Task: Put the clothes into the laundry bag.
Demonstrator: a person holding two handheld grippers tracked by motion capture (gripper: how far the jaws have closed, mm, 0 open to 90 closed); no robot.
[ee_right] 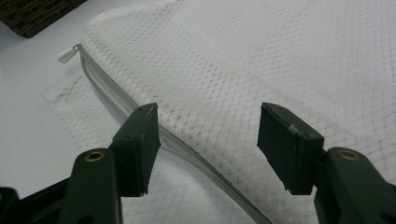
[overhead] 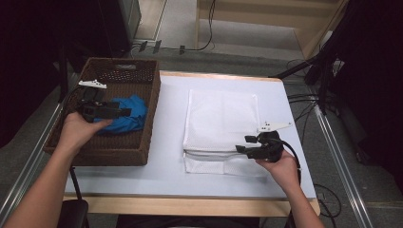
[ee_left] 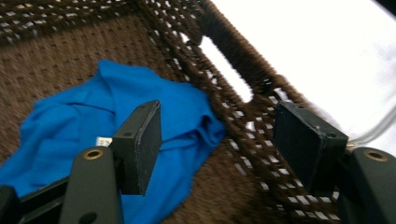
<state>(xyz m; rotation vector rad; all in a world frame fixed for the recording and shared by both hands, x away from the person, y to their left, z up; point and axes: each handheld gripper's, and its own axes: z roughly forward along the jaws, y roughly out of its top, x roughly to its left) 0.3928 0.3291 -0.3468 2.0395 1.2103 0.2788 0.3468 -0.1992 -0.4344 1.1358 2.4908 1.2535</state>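
Note:
A blue cloth (overhead: 127,115) (ee_left: 88,135) lies crumpled inside the brown wicker basket (overhead: 121,71) (ee_left: 46,56) at the table's left. My left gripper (overhead: 124,113) (ee_left: 217,144) is down in the basket over the cloth, jaws wide apart with nothing between the pads. A white mesh zip bag (overhead: 221,121) (ee_right: 261,60) lies flat in the middle of the table, its zipper pull (ee_right: 67,54) at the edge. My right gripper (overhead: 243,144) (ee_right: 208,140) is open just above the bag's zipper edge, near its front right corner, gripping nothing.
The basket's handle slot (ee_left: 227,70) faces the white tabletop (overhead: 166,156). Black cables (overhead: 304,102) hang off the table's right side. Bare table lies in front of the bag and between basket and bag.

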